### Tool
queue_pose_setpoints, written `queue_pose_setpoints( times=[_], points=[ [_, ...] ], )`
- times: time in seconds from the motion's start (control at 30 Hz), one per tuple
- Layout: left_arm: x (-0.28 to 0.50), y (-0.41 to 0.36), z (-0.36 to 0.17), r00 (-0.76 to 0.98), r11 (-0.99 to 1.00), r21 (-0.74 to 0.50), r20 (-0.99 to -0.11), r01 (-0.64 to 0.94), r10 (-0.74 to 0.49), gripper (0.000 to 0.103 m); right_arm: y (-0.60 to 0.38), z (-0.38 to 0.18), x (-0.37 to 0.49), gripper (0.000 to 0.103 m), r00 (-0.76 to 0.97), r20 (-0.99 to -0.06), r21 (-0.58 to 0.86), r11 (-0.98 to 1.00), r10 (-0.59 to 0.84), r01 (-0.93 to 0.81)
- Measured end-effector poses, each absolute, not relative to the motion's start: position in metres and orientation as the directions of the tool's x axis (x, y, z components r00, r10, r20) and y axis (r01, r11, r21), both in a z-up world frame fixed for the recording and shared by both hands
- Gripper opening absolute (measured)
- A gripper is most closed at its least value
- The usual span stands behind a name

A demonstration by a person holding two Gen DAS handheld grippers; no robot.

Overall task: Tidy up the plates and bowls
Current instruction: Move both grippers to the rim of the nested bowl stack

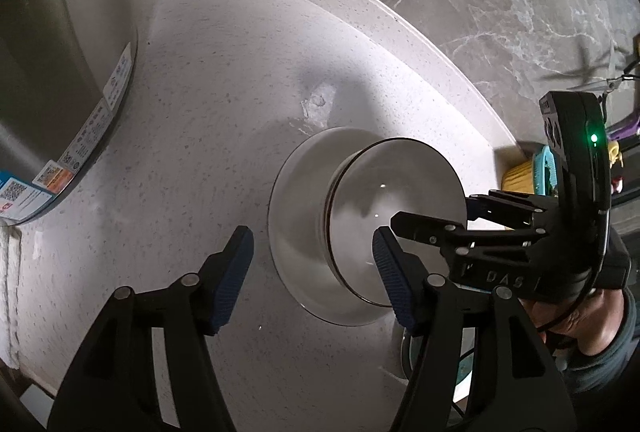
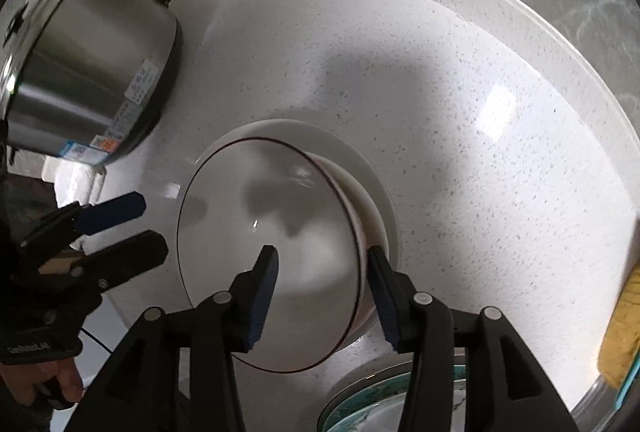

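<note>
Bowl (image 2: 276, 252) seated on plate (image 2: 380, 200); right gripper (image 2: 320, 288) straddles its rim unclamped, left gripper (image 1: 312, 280) wide and empty—lift straight up, no rim snag.

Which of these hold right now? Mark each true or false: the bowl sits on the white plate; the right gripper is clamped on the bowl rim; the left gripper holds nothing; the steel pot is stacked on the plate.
1. The bowl sits on the white plate: true.
2. The right gripper is clamped on the bowl rim: false; its jaws straddle the rim but stand apart, not pressing.
3. The left gripper holds nothing: true; its jaws are open.
4. The steel pot is stacked on the plate: false; it stands apart on the counter.
</note>
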State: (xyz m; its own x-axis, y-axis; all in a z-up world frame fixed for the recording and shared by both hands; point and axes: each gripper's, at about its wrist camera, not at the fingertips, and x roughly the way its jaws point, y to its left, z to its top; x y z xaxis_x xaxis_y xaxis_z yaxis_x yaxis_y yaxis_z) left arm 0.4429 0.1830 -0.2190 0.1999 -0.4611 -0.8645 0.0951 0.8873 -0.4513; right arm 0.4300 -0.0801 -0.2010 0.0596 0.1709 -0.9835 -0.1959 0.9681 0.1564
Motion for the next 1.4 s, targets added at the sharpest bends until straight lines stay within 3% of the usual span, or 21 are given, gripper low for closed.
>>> queue_pose_setpoints(
  times=[0.3, 0.47, 0.67, 0.77, 0.93, 1.17, 1.4],
  points=[
    [0.439, 0.195, -0.219, 0.214, 0.881, -0.469, -0.856, 0.065, -0.471, 0.060, -0.057, -0.202, 0.421, 0.054, 0.104, -0.995, -0.023, 0.955, 0.008, -0.295],
    [0.437, 0.201, -0.221, 0.216, 0.875, -0.483, -0.850, 0.047, -0.481, 0.060, -0.042, -0.199, 0.413, 0.072, 0.191, -0.975, -0.172, 0.922, -0.111, -0.347],
    [0.432, 0.207, -0.226, 0.210, 0.869, -0.493, -0.846, 0.038, -0.490, 0.060, -0.048, -0.195, 0.415, 0.072, 0.183, -0.981, -0.121, 0.938, -0.062, -0.326],
    [0.430, 0.209, -0.228, 0.210, 0.866, -0.499, -0.843, 0.035, -0.494, 0.060, -0.061, -0.176, 0.418, 0.072, 0.209, -0.977, -0.028, 0.954, 0.036, -0.299],
    [0.424, 0.213, -0.235, 0.223, 0.882, -0.469, -0.856, 0.042, -0.466, 0.060, -0.126, -0.150, 0.420, 0.072, 0.312, -0.948, 0.006, 0.987, 0.056, -0.159],
    [0.424, 0.209, -0.248, 0.229, 0.907, -0.415, -0.879, 0.066, -0.419, 0.060, -0.167, -0.181, 0.412, 0.060, 0.289, -0.957, -0.031, 0.994, 0.001, -0.108],
    [0.428, 0.195, -0.261, 0.215, 0.926, -0.364, -0.901, 0.097, -0.377, 0.060, -0.153, -0.207, 0.406, 0.060, 0.244, -0.969, 0.003, 0.988, 0.041, -0.157]
  ],
)
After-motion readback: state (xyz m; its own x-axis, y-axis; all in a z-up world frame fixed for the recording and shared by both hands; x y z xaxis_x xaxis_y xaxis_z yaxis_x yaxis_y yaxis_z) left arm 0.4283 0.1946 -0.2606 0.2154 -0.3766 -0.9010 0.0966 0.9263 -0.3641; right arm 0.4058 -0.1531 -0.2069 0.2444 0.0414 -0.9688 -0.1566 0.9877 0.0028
